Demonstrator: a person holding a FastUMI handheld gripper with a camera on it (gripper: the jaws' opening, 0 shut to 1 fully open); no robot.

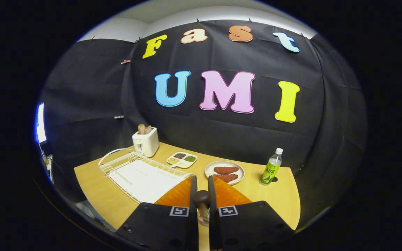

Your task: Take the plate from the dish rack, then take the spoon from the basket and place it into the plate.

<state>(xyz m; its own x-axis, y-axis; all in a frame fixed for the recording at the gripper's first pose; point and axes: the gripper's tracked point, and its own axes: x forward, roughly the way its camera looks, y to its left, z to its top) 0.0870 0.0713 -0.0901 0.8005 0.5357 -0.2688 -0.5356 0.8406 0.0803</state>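
My gripper (202,178) is held above the near part of the wooden table (96,195). Its fingers are close together, with the dark brown rounded end of a spoon handle (202,198) clamped between them. The handle runs down out of sight between the fingers, so the spoon's bowl is hidden. Just beyond the fingertips lies a round pale plate (210,167) with two brown pieces of food on it. A white wire dish rack (117,164) with a white mat stands to the left of the fingers, and I see no plate in it.
A white toaster (146,142) with toast stands at the back behind the rack. A small divided tray (181,159) of seasonings lies between the toaster and the plate. A green drink bottle (271,167) stands right of the plate, near the table's edge.
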